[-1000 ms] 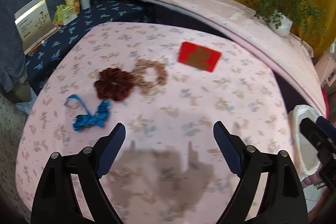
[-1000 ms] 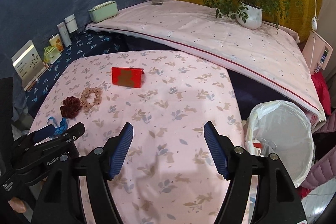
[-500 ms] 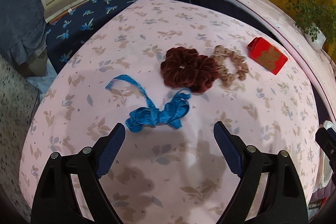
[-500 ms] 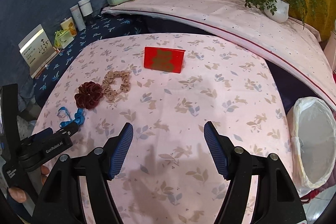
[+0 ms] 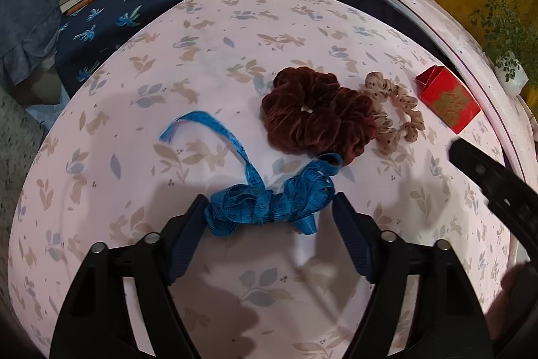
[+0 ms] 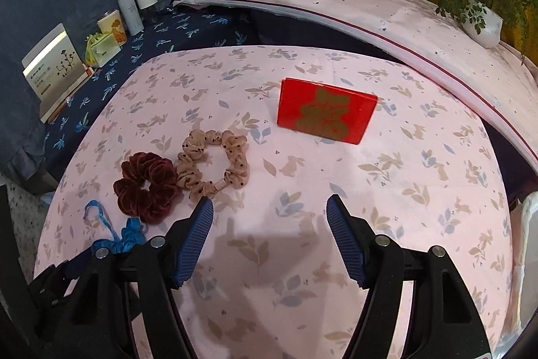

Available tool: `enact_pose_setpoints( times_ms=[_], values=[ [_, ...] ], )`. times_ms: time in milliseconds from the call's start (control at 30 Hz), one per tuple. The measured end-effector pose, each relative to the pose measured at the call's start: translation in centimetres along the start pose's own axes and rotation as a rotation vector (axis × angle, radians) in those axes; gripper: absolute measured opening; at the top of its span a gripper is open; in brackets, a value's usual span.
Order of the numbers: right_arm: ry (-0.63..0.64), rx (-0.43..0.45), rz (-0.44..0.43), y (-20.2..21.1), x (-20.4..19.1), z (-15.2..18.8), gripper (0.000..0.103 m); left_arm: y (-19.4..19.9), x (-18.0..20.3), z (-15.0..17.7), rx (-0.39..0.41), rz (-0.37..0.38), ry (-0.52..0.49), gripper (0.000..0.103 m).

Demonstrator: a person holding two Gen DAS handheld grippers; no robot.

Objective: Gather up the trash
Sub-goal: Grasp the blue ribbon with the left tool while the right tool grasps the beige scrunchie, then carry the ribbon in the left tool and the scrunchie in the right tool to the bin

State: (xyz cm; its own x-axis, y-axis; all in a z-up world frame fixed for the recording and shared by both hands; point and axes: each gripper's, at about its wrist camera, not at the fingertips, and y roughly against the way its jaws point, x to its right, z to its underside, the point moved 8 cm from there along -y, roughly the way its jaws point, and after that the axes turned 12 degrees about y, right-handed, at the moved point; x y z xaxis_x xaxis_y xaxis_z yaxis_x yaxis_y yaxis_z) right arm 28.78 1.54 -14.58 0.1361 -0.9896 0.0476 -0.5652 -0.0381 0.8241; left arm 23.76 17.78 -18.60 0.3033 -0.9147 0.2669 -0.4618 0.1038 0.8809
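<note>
My left gripper [image 5: 269, 207] is down on the table [image 5: 218, 32], jaws spread wide with the bunched blue measuring tape [image 5: 265, 202] sitting right between them — pads close on either side of the knot, not yet pinching as far as I can tell. A loose tail of the tape runs up and away to the left.

Handling call: the tape is light, limp and a bit slick, so I'd close on the thick tangled middle, not the tail. The tail will dangle and drag when lifted; a loop could slip out if the bite is shallow.

Just beyond it lies the dark red scrunchie [image 5: 316, 116], touching the beige dotted scrunchie [image 5: 393, 113] — both soft and squashy, easy to pinch anywhere on the ring. The red box [image 5: 449, 100] stands further right, well apart; looks like thin card, so it would crush under a hard squeeze.

My right gripper [image 6: 269, 224] hangs over bare tablecloth, jaws spread, holding nothing; the beige scrunchie is just ahead of its left finger and the red box further ahead. A white bag-lined bin [image 6: 528, 241] shows only as a sliver at the far right edge.
</note>
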Motion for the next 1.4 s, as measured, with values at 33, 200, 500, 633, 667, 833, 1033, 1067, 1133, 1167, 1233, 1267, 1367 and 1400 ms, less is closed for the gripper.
enact_pose_setpoints(
  times_ms=[33, 200, 500, 633, 667, 833, 1033, 1067, 1133, 1167, 1233, 1267, 1367, 1400],
  values=[
    [-0.002, -0.003, -0.004, -0.6, -0.2, -0.4, 0.067, 0.0, 0.1, -0.1, -0.004, 0.01, -0.005, 0.067],
    [0.014, -0.023, 0.002, -3.3, -1.0, -1.6, 0.066, 0.1, 0.3, -0.3, -0.007, 0.038, -0.02, 0.053],
    [0.035, -0.075, -0.032, -5.6, -1.8, -0.5, 0.012, 0.3, 0.5, -0.3, -0.004, 0.058, -0.033, 0.045],
    [0.038, -0.071, -0.017, -4.1, -1.4, 0.8, 0.009, 0.8, 0.8, 0.1, -0.004, 0.062, -0.035, 0.041],
    [0.033, -0.068, -0.016, -3.6, -1.2, 1.2, 0.009, 1.0, 0.9, 0.3, -0.005, 0.064, -0.038, 0.04],
    [-0.017, -0.055, -0.017, -0.5, 0.5, 3.7, 0.009, 2.1, 2.3, 2.0, -0.014, 0.074, -0.076, 0.021],
    [-0.096, -0.034, -0.003, 4.1, 4.1, 6.6, 0.009, 4.1, 5.5, 4.9, -0.016, 0.105, -0.146, 0.02],
    [-0.107, -0.028, 0.003, 4.9, 4.9, 7.1, 0.009, 4.5, 6.1, 5.4, -0.016, 0.112, -0.157, 0.02],
    [-0.125, -0.018, 0.012, 6.5, 6.3, 7.9, 0.009, 5.4, 7.6, 6.4, -0.012, 0.127, -0.183, 0.02],
    [-0.134, -0.011, 0.018, 7.2, 7.1, 8.3, 0.009, 5.9, 8.5, 7.0, -0.009, 0.134, -0.2, 0.019],
    [-0.15, 0.007, 0.035, 8.9, 8.6, 9.0, 0.009, 6.8, 10.2, 8.1, -0.004, 0.149, -0.231, 0.019],
    [-0.158, 0.014, 0.044, 9.6, 9.4, 9.3, 0.009, 7.4, 11.2, 8.7, 0.001, 0.158, -0.251, 0.019],
    [-0.188, 0.041, 0.07, 12.1, 12.1, 10.2, 0.009, 8.8, 14.2, 10.3, 0.013, 0.183, -0.305, 0.019],
    [-0.198, 0.051, 0.079, 12.8, 13.0, 10.5, 0.009, 9.3, 15.3, 10.9, 0.016, 0.192, -0.322, 0.019]
  ],
)
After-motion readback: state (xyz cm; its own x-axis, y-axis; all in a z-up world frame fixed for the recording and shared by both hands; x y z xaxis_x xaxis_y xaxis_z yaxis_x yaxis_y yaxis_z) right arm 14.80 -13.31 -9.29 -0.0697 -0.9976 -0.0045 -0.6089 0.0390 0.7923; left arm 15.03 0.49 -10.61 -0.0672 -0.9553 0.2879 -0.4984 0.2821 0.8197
